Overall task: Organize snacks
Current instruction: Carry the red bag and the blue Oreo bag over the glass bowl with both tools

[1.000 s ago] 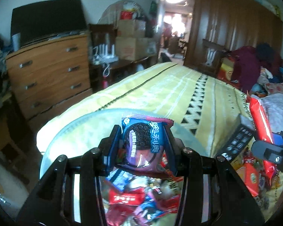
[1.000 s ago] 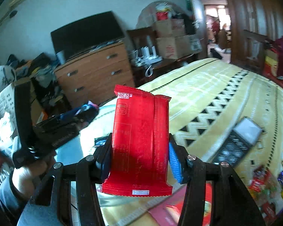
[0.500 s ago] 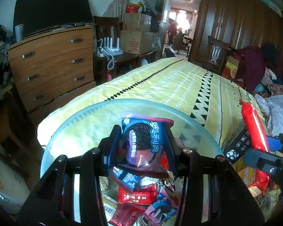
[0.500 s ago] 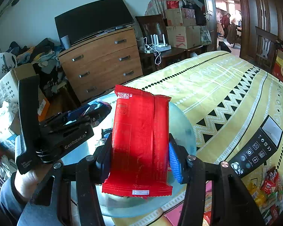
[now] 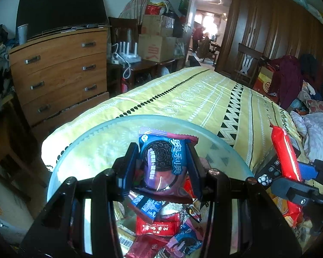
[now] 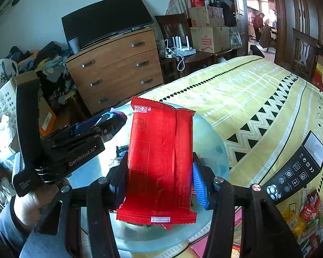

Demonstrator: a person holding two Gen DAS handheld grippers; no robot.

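Both grippers hover over the glass bowl (image 5: pixel 79 150) on the yellow bedspread (image 5: pixel 204 99). The left gripper (image 5: pixel 162 163) has its jaws clamped on a blue Oreo packet (image 5: pixel 163 157), right above the heap of snacks (image 5: pixel 159 225) in the bowl. The right gripper (image 6: pixel 159 180) pinches a red wrapper (image 6: pixel 159 161) upright, by the bowl's edge.

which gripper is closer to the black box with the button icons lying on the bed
Right. The right gripper, shut on a red packet, is just beside the black box. The left gripper, holding an Oreo packet, sits farther off over the glass plate.
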